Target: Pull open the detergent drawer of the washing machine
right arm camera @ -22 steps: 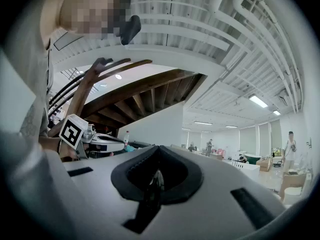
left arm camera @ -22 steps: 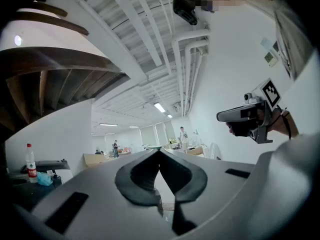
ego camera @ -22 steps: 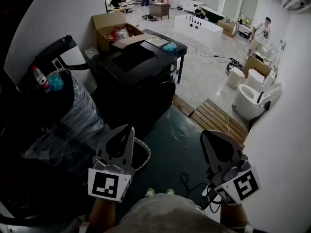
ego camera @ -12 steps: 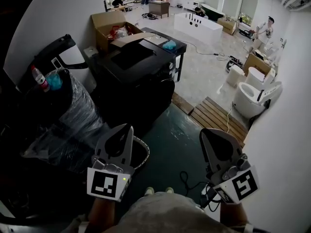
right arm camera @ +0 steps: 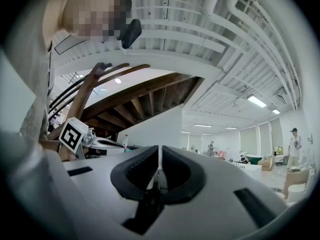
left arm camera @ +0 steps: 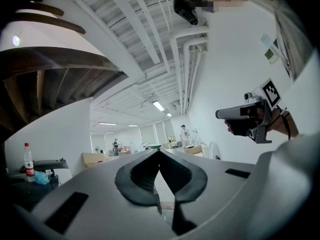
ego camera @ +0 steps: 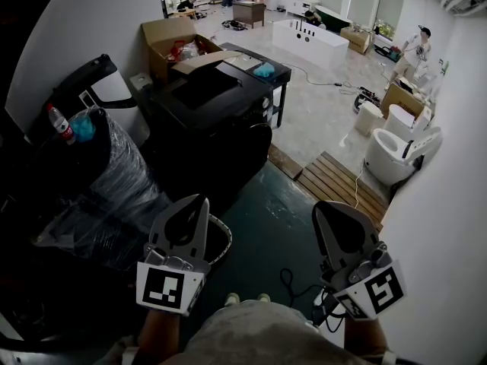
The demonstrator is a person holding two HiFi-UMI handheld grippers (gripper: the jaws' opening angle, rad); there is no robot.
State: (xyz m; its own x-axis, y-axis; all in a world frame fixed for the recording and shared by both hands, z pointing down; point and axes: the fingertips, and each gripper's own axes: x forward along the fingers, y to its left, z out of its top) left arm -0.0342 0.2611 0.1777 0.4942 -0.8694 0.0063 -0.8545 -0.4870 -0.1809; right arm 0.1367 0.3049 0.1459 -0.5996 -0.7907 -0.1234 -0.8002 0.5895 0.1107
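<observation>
Close to the person's body, the left claw (ego camera: 201, 199) and the right claw (ego camera: 320, 207) are held about level, side by side and well apart from each other. Both are clenched, pads meeting, with nothing between them. Below and just ahead of them only dark floor (ego camera: 266, 211) is seen.

Ahead of the left claw, well apart from both, a dark washer (ego camera: 221, 124) is seen, its front turned toward the right claw's side. The drawer is judged to lie along the top of that front, and to be shut, since nothing is seen jutting out.

The step in hand is judged to be the approach; the pull has not yet begun. To do it well, one claw should be released before the front is reached, brought level to the drawer's grip, clenched squarely on it and drawn straight back, so that the drawer is not jammed. A wrapped bundle (ego camera: 114, 177), left of the left claw, should be kept clear of.

The drawer itself cannot be made out, as the front is dark, foreshortened and small. In neither claw's own view can the washer be picked out.
</observation>
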